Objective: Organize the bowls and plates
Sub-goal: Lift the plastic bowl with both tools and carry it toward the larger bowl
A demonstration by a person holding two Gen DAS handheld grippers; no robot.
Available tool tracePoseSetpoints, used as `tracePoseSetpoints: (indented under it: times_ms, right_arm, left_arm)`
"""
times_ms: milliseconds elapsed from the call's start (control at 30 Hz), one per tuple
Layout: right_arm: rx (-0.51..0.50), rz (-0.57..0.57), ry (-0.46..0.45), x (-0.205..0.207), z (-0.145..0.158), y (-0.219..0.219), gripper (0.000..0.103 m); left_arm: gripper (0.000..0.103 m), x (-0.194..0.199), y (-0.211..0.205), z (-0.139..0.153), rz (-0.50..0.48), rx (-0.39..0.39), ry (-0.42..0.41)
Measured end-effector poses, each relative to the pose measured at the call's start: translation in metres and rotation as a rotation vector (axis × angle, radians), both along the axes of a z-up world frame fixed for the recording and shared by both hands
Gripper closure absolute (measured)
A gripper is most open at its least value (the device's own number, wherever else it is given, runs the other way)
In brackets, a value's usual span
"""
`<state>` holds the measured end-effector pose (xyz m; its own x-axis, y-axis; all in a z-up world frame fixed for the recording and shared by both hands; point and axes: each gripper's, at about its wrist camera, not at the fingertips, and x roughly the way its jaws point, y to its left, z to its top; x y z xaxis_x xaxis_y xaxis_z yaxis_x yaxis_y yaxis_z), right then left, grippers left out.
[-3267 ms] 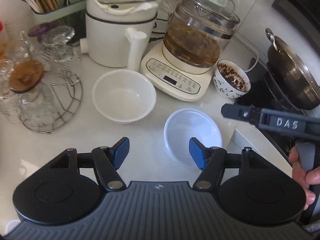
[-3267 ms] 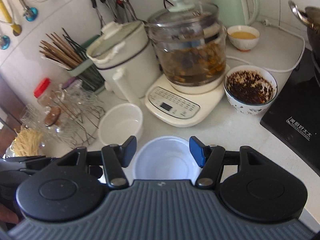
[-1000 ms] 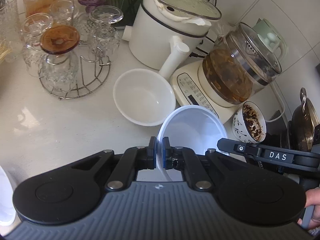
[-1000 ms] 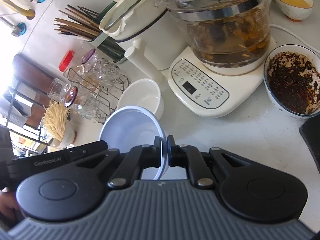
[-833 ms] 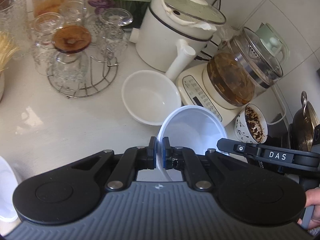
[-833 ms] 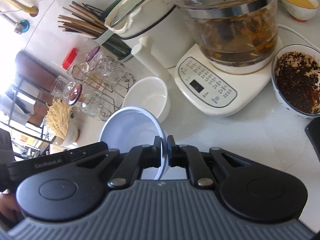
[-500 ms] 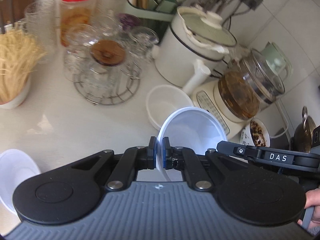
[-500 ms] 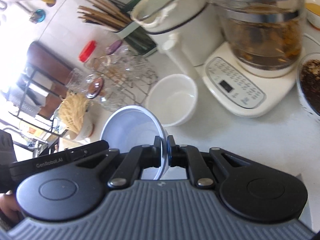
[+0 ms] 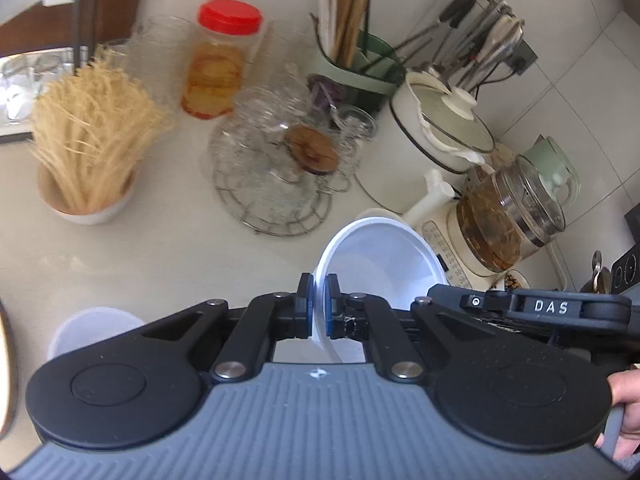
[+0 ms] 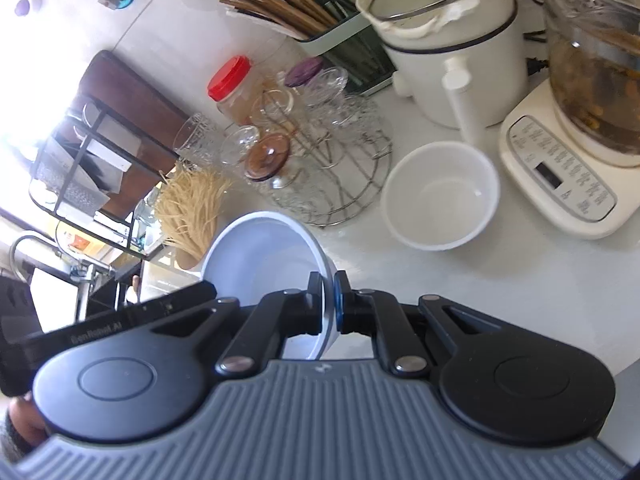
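A translucent white plastic bowl [image 9: 384,264] is held in the air by both grippers. My left gripper [image 9: 316,311] is shut on its left rim. My right gripper [image 10: 327,307] is shut on its right rim; the bowl [image 10: 264,252] opens to the left there. A second white bowl [image 10: 440,194] sits on the counter beside the appliance base. Another white dish [image 9: 90,330] lies at the lower left of the left wrist view, partly hidden by my gripper body.
A wire rack of upturned glasses [image 9: 276,176], a red-lidded jar [image 9: 218,60], a bowl of dry noodles [image 9: 90,148], a chopstick holder [image 10: 320,20], a white cooker [image 10: 444,36] and a glass kettle on its base [image 10: 588,112] crowd the counter.
Both grippers closed on the plastic bowl, lifted it off the counter and carried it leftward, away from the stove. The white bowl on the counter has stayed put.
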<state>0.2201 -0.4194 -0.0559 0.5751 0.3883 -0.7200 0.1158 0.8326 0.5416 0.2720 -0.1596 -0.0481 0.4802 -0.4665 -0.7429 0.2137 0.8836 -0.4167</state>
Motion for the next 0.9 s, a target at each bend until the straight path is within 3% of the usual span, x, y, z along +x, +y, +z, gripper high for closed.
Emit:
tracePoseSetpoints:
  times_ms: [533, 700, 767, 900]
  right_arm:
    - [0.007, 0.179, -0.026, 0.043, 0.008, 0.097, 0.094]
    - [0.024, 0.231, -0.010, 0.055, -0.001, 0.122, 0.094]
    - [0.011, 0.252, -0.010, 0.057, -0.004, 0.133, 0.094]
    - [-0.029, 0.291, 0.013, 0.059, -0.015, 0.153, 0.094]
  left_arm:
    - [0.097, -0.009, 0.111, 0.001, 0.196, -0.028, 0.004]
    - [0.097, -0.014, 0.137, -0.011, 0.231, -0.012, 0.042]
    - [0.097, -0.016, 0.142, -0.017, 0.228, 0.025, 0.038]
    - [0.097, -0.019, 0.155, -0.035, 0.255, 0.027, 0.082]
